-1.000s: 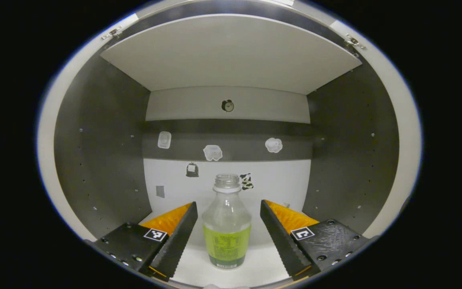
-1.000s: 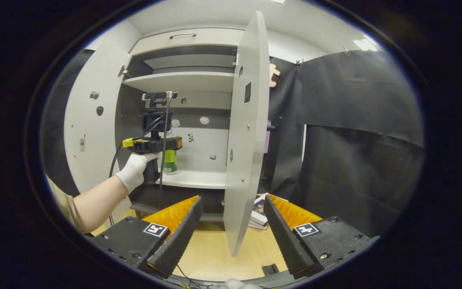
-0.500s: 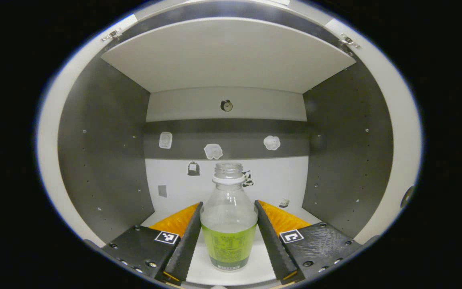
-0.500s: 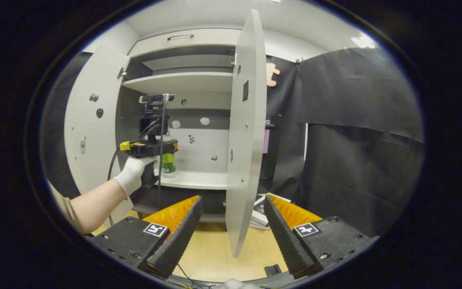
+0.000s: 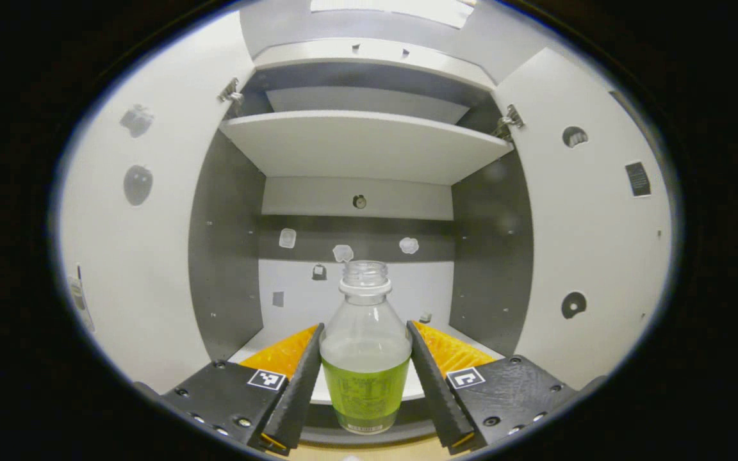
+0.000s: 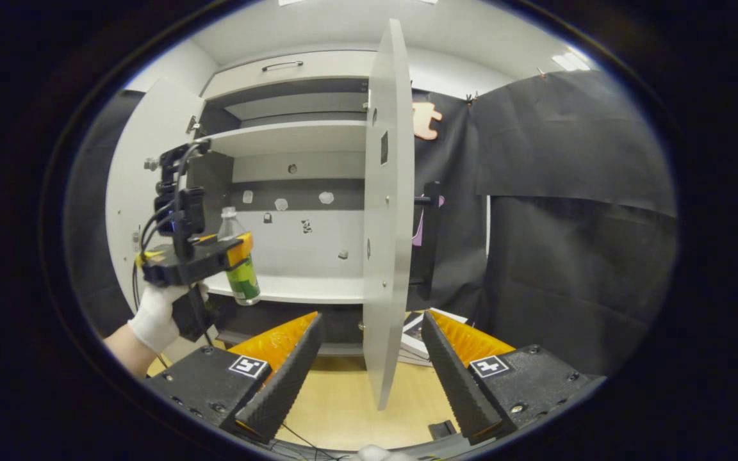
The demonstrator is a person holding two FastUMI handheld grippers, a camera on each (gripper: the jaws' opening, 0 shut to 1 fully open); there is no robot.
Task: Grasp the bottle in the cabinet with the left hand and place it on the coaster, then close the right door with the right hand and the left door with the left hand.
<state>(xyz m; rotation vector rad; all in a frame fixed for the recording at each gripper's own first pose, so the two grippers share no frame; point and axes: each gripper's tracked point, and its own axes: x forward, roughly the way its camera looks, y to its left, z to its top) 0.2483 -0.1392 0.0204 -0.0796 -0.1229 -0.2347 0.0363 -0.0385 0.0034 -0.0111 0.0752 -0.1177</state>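
In the left gripper view, the left tool [image 5: 364,378] is clamped on the bottle [image 5: 365,358]: both fingers press against the sides of its lower body, one on each side, at the level of the green label. The bottle stands upright between them, capless, clear above and green below. Its base sits in front of the lower shelf [image 5: 337,390] edge of the cabinet [image 5: 356,147], outside the compartment, and I cannot tell what lies under it since the bottom is cut off near the frame's edge. Beyond it the left door [image 5: 132,243] and right door [image 5: 599,224] both stand open. Small stickers on the back wall are too small to make out.

In the right gripper view, the right tool [image 6: 369,378] is released, its fingers spread wide with nothing between them but the lower edge of the right door [image 6: 383,211], which stands apart, farther off. To the left, a gloved hand [image 6: 159,314] holds the left tool [image 6: 231,250], gripping the bottle [image 6: 238,256] slightly tilted, just in front of the lower shelf [image 6: 298,289]. The left door [image 6: 145,192] is partly hidden behind that tool. The wooden table [image 6: 343,403] shows below; some flat items behind the door are unclear.
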